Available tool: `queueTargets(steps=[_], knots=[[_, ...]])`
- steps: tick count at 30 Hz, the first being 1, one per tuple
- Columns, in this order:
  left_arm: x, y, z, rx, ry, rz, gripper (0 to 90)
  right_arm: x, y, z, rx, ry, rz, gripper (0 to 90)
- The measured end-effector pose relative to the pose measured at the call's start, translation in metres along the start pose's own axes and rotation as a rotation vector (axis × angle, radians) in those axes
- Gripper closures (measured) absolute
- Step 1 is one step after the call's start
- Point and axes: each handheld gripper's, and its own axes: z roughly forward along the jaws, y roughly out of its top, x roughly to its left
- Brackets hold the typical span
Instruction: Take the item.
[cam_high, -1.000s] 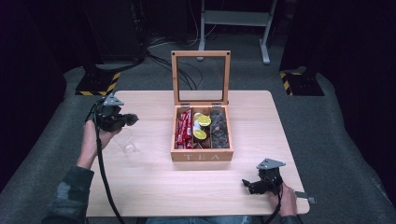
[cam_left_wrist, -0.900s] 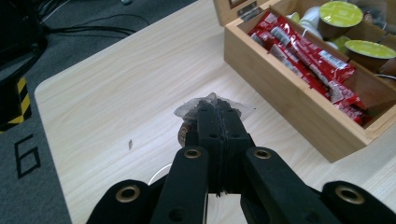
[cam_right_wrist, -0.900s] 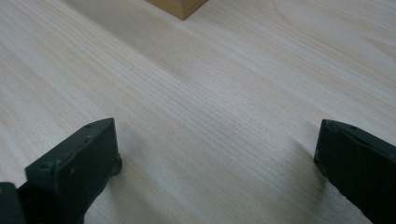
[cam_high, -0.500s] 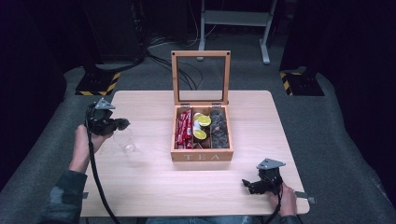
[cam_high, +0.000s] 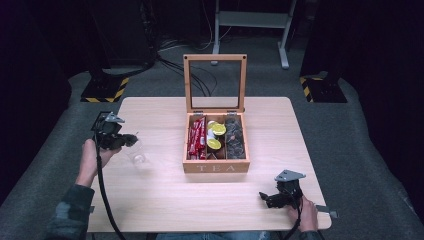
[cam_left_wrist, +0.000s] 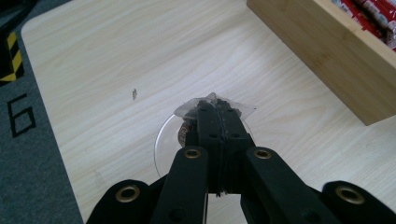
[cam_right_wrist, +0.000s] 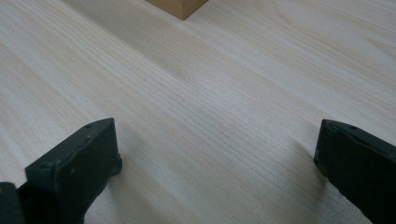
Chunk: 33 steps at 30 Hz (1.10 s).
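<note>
A clear glass cup (cam_high: 136, 153) stands on the left part of the wooden table (cam_high: 150, 200). My left gripper (cam_high: 131, 140) hovers just over it, shut on a small clear-wrapped sachet. In the left gripper view, the sachet's transparent edge (cam_left_wrist: 224, 101) sticks out past the closed jaws of my left gripper (cam_left_wrist: 215, 106), and the cup's rim (cam_left_wrist: 160, 140) shows below them. My right gripper (cam_high: 263, 196) rests low at the table's front right, and in its own view my right gripper (cam_right_wrist: 217, 154) is open over bare wood.
An open wooden tea box (cam_high: 216, 167) sits mid-table with its glass-paned lid (cam_high: 215, 57) upright. It holds red packets (cam_high: 196, 137), yellow-topped pods (cam_high: 218, 129) and dark packets (cam_high: 235, 137). A corner of the box (cam_right_wrist: 180, 7) lies ahead of the right gripper.
My left gripper has drifted left and toward the person, staying shut over the cup. The right gripper has stayed put.
</note>
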Motion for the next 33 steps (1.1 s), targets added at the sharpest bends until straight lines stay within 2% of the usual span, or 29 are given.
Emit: queueTargets(steps=[16,24,25,30,33], knots=[[0.005,-0.011,0.021,0.052,-0.018,-0.030,89.1,0.000,0.000,0.000,0.000,0.000,0.000,0.0],[0.006,-0.013,0.025,0.051,-0.023,-0.034,87.8,0.000,0.000,0.000,0.000,0.000,-0.001,0.0],[0.005,-0.013,0.025,0.061,-0.028,-0.040,87.0,0.000,0.000,0.000,0.000,0.000,0.001,0.0],[0.005,-0.014,0.024,0.044,-0.028,-0.050,78.5,0.000,0.000,0.000,0.000,0.000,0.000,0.0],[0.004,-0.013,0.021,0.037,-0.022,-0.062,65.5,0.000,0.000,0.000,-0.001,0.000,0.001,0.0]])
